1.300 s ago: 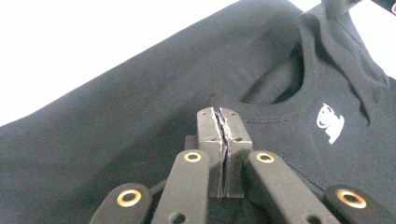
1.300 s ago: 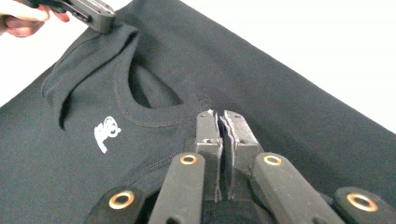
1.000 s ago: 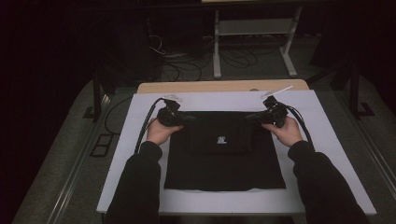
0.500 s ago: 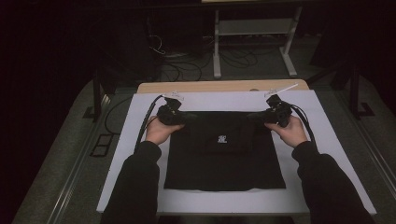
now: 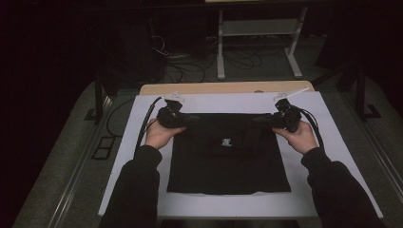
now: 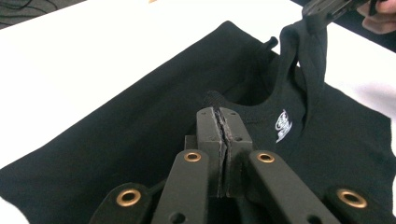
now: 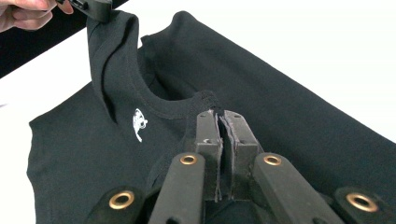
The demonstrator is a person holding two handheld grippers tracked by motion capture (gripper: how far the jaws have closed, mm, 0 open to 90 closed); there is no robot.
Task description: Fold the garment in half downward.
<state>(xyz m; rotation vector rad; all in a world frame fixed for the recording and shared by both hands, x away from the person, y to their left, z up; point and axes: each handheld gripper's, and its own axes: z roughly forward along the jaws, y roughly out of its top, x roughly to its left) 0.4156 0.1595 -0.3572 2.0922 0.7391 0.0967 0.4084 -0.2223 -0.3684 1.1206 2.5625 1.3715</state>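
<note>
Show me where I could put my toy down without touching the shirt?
Bare white board lies right of the shirt, left of it, in a thin strip along the near edge, and at the far edge by the wooden table. It is crowded at the shirt's top, where the left gripper and right gripper pinch it.

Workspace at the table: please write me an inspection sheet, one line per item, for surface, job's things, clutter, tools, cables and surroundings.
Surface: white table top, a wooden edge at its far side.
Job's things: black sleeveless shirt with a small white logo, lying flat, its two shoulder straps pinched and lifted.
Clutter: nothing seen.
Tools: left tool shut on one strap; right tool shut on the other strap.
Cables: one black cable trails from the left tool, another from the right; more cables on the floor behind.
Surroundings: dark room, white stand beyond the table.
</note>
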